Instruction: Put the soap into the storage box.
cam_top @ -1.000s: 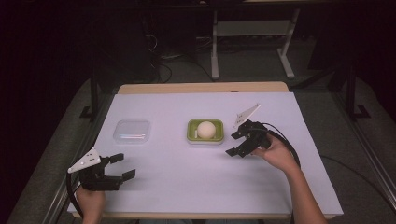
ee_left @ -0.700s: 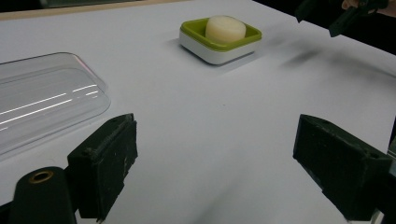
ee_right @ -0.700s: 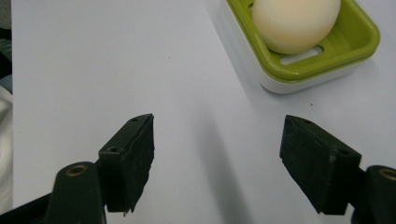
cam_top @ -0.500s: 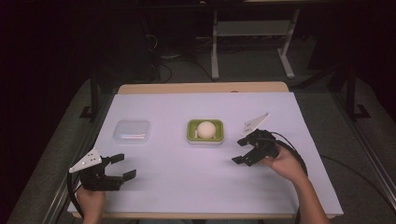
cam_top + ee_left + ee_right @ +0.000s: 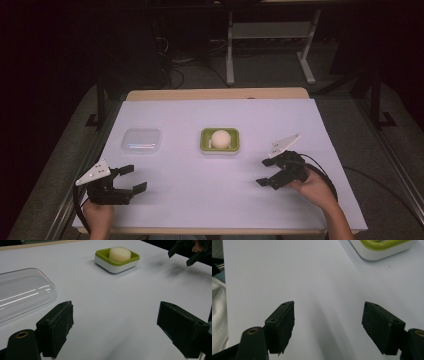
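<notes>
1. High view: green-rimmed white square dish [image 5: 220,141] sits mid-bench w/ a pale cream round lump [image 5: 220,137] resting inside it. Centred likely so either arm can reach it.
2. Clear flat rectangular plastic lid [image 5: 142,140] lies on the white-covered bench [image 5: 210,200], left of the dish & well apart from it. Prob. the dish's cover, parked where the left side can fetch it.
3. Left claw [image 5: 131,179] is near the bench's front-left corner, jaws spread wide, nothing between them. It points fwd-right, roughly toward lid & dish.
4. Left gripper view: lid [image 5: 22,293] is just ahead on the left and the dish [image 5: 116,260] farther off, lump [image 5: 120,253] upright in it. Looks like a ready stance, no contact w/ anything.
5. Right claw [image 5: 264,172] hovers right of the dish, near but apart, jaws released & empty, hand low at the bench.
6. Right gripper view: both pads [image 5: 282,323] stand wide over bare bench; dish corner [image 5: 382,251] is at top right, so the claw isn't aimed at it.
7. Judgement: neither side has engaged; lump sits in its dish untouched, lid off.
</notes>
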### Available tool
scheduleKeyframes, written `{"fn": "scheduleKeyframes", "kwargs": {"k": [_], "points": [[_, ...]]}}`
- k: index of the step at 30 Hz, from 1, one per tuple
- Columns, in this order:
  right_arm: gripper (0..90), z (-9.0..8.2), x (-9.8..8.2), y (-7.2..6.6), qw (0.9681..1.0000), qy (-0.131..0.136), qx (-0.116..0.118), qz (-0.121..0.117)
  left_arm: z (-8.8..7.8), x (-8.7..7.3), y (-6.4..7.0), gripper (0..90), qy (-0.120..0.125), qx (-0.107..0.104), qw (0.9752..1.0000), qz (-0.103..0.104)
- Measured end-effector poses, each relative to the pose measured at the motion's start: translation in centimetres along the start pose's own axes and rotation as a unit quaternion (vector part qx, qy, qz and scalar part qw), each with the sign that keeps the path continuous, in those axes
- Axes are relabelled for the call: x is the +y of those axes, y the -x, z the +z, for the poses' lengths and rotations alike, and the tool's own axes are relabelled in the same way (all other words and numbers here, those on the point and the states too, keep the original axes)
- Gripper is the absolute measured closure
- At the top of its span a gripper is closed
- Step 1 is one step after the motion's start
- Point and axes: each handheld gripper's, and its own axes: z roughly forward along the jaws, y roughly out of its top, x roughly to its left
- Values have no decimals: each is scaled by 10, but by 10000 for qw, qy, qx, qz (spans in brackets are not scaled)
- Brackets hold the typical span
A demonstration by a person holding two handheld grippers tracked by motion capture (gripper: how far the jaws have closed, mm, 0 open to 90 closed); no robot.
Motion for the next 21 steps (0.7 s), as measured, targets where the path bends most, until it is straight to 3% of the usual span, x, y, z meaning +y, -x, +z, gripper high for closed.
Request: {"fn": "scheduleKeyframes", "kwargs": {"k": [17,21], "points": [[252,-5,-46,-26,9994,168,-36,295,2,0,1,131,-28,-14,10000,48],[211,-3,-56,-34,9980,309,36,545,3,1,2,131,-13,-27,10000,49]]}}
